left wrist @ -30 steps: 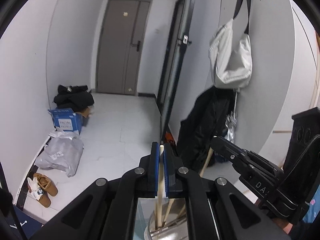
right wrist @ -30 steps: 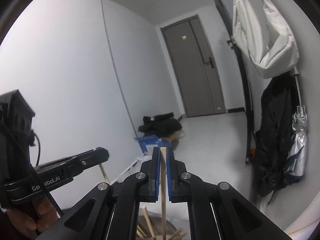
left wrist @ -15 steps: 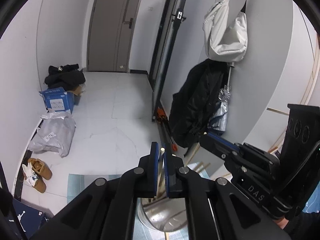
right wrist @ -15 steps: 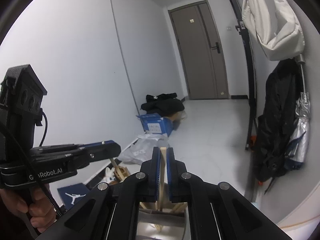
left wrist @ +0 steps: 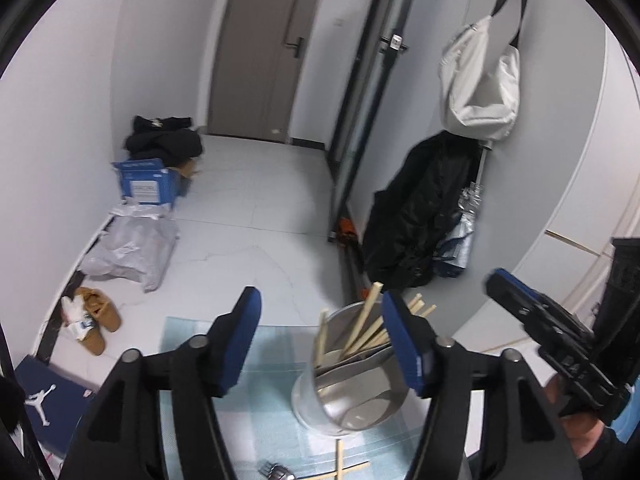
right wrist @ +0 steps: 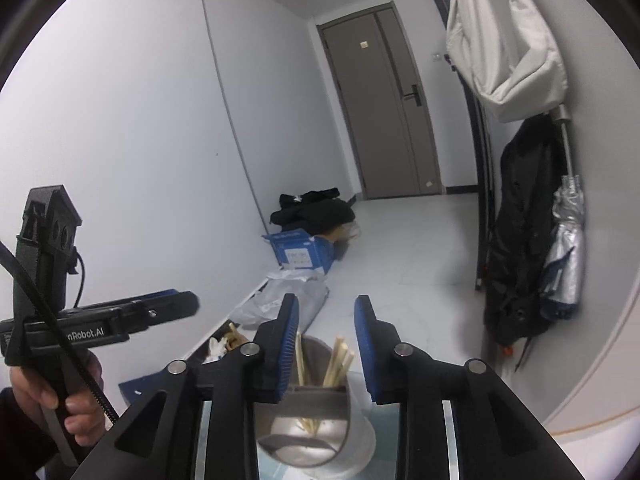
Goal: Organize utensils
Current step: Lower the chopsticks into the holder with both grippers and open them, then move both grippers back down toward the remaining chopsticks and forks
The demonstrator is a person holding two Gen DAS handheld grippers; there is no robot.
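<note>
Left gripper (left wrist: 320,340) has its jaws opening, blue ribbed pads spread wide with nothing pinched – the right-hand pad sits in front of the cup's rim. Right gripper (right wrist: 326,350) is opening too, narrower gap, and the chopsticks (right wrist: 338,360) stand loose in that gap without the pads pressing on them.

The cup (left wrist: 352,396) is shiny metal, round, tilted in the left view, with a bunch of pale square-cut wooden chopsticks fanning out of its mouth. It sits on a light blue checked mat (left wrist: 272,360). Two more sticks (left wrist: 344,464) lie crossed on the mat just in front of the cup, beside a small metal bit I can't make out.

Further out – glossy white tiled floor, a blue cardboard box (left wrist: 146,184), a crumpled grey plastic bag (left wrist: 132,252), tan shoes (left wrist: 96,316).
</note>
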